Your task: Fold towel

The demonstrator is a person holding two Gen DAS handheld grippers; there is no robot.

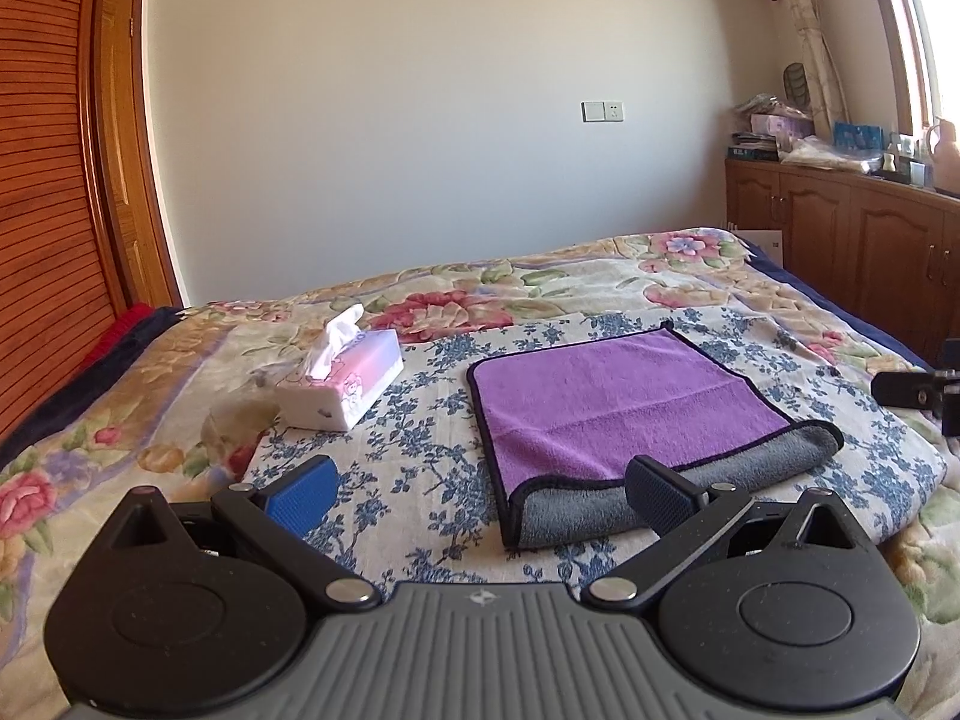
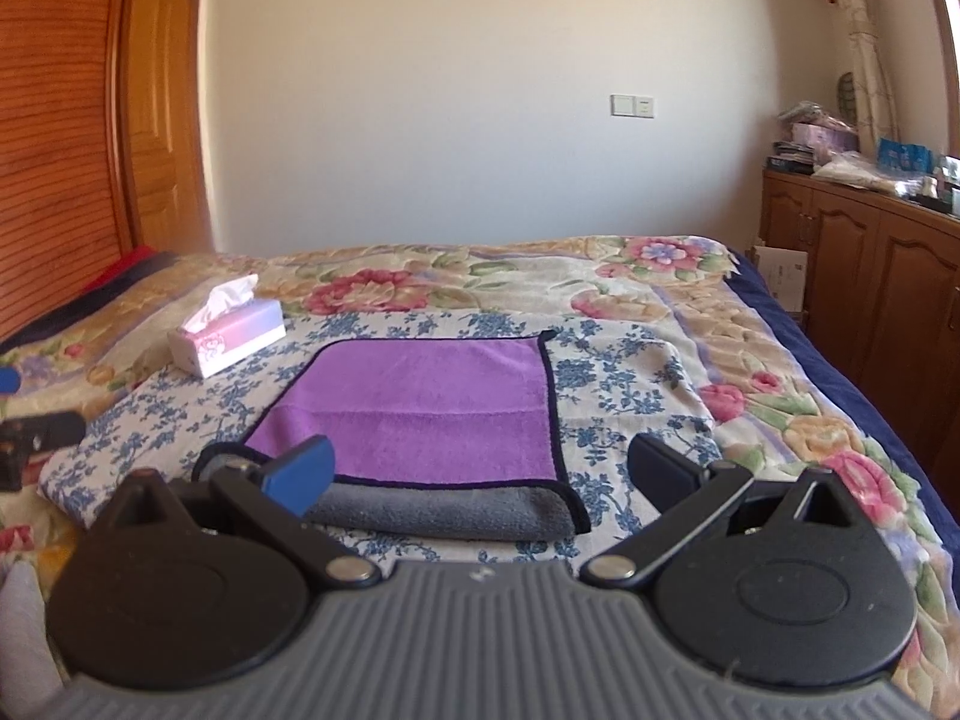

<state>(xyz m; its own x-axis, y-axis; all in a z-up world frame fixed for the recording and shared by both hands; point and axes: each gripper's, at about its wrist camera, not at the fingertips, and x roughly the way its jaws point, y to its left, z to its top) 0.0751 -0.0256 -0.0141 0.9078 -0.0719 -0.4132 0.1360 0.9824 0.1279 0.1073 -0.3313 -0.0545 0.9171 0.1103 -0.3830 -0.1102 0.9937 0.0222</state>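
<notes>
Both the left gripper (image 1: 480, 489) and right gripper (image 2: 480, 474) gape empty over the folded towel (image 1: 606, 402), whose right-hand edge only the right wrist view shows whole

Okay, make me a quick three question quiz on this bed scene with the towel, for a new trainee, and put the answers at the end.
1. True or false: the left tool is shut on the purple towel.
2. Which item sits on the bed left of the towel? A) tissue box B) mug C) book
3. Fill in: the towel's near edge is folded over, showing its ____ underside.

Key
1. False. Both the left tool and the right tool are open, holding nothing.
2. A, the tissue box.
3. Grey; the grey fold lies along the near edge.
</notes>
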